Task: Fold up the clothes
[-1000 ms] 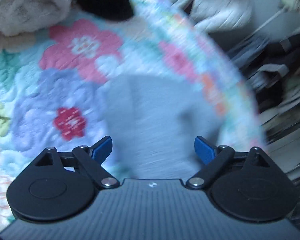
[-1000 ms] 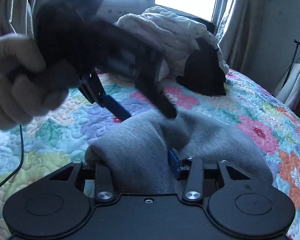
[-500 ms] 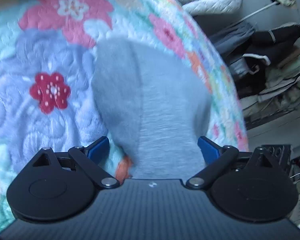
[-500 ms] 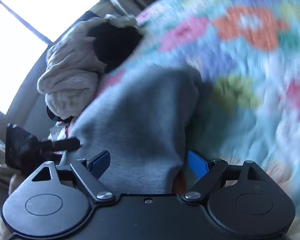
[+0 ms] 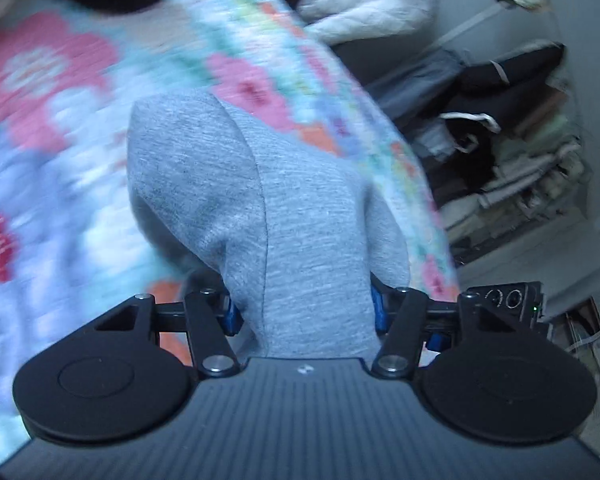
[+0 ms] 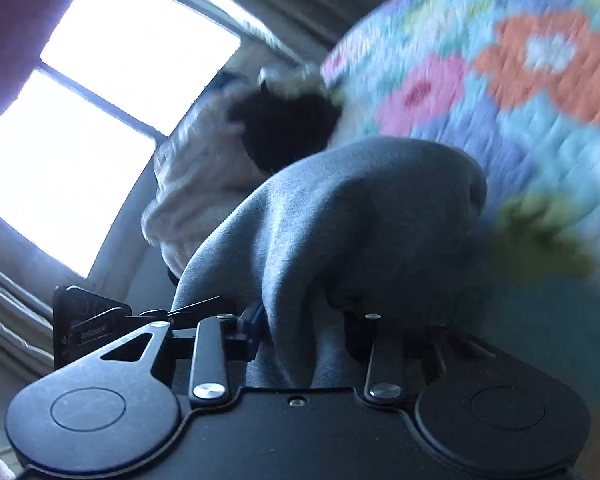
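Over a bed covered by a floral quilt (image 5: 52, 128), a grey sweatshirt (image 5: 284, 216) hangs bunched between two tools, the left gripper (image 5: 302, 312) clenched on one end and the right gripper (image 6: 300, 332) clamping the other.

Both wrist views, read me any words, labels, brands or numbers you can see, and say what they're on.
Black device at lower left of the right wrist view: a pale label, too blurred to read.
Black device in the left wrist view: round markings, no readable text.
Grey garment, floral quilt: no text.
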{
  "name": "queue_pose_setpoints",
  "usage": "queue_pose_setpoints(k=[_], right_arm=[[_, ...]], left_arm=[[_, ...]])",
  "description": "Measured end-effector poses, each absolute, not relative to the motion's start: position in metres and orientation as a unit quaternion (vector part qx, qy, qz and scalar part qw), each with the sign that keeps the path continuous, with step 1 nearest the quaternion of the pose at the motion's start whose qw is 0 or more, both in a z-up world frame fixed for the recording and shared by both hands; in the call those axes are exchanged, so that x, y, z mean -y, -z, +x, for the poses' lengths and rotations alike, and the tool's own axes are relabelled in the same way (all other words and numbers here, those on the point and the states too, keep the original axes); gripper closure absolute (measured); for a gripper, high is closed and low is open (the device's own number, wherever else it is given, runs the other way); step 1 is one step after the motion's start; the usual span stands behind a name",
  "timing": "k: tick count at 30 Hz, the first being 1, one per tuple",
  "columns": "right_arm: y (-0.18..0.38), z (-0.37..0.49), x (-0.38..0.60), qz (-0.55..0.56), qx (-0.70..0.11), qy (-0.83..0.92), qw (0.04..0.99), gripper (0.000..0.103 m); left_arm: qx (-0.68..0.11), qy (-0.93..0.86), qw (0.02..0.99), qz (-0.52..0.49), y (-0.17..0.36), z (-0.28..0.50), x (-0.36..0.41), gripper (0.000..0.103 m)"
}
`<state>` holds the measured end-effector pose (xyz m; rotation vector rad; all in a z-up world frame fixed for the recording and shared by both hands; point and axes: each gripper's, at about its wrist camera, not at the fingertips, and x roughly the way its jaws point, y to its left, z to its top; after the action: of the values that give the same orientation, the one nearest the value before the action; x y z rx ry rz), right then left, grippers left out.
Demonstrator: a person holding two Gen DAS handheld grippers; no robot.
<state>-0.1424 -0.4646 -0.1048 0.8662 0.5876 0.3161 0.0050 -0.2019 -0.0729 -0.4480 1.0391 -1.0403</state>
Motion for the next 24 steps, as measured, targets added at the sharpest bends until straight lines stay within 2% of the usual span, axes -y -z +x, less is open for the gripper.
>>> queue_pose_setpoints(k=[6, 11, 15, 16, 17, 19, 21, 24], right_arm=[[0.035, -0.257, 0.563, 0.394, -0.169, -0.043, 0.902, 0.062], [0.001, -0.347, 0.632, 0.33, -0.153, 0.083, 0.928, 0.062], [0.006, -0.379, 0.684, 0.285, -0.184, 0.16, 0.927, 0.06], [0.013, -0.38, 0.695, 0.264, -0.202, 0.181, 0.925, 0.056], [0.023, -0.381, 0.705, 0.245, -0.22, 0.213, 0.92, 0.046], [0.046, -0.388, 0.724, 0.223, -0.25, 0.302, 0.893, 0.036], [0.06, -0.407, 0.738, 0.232, -0.256, 0.403, 0.848, 0.036], [0.06, -0.433, 0.726, 0.223, -0.217, 0.464, 0.829, 0.036]], left_arm=[[-0.417, 0.597, 0.657, -0.195, 0.023, -0.042, 0.345, 0.048], [-0.422, 0.671, 0.58, -0.19, 0.024, -0.09, 0.477, 0.048], [-0.44, 0.682, 0.557, -0.173, 0.049, -0.123, 0.561, 0.049], [-0.451, 0.676, 0.56, -0.162, 0.06, -0.129, 0.579, 0.049], [-0.462, 0.665, 0.571, -0.14, 0.072, -0.135, 0.594, 0.048], [-0.491, 0.626, 0.601, -0.076, 0.099, -0.145, 0.619, 0.048], [-0.502, 0.599, 0.624, -0.032, 0.119, -0.147, 0.629, 0.047], [-0.501, 0.606, 0.614, -0.065, 0.114, -0.135, 0.607, 0.046]])
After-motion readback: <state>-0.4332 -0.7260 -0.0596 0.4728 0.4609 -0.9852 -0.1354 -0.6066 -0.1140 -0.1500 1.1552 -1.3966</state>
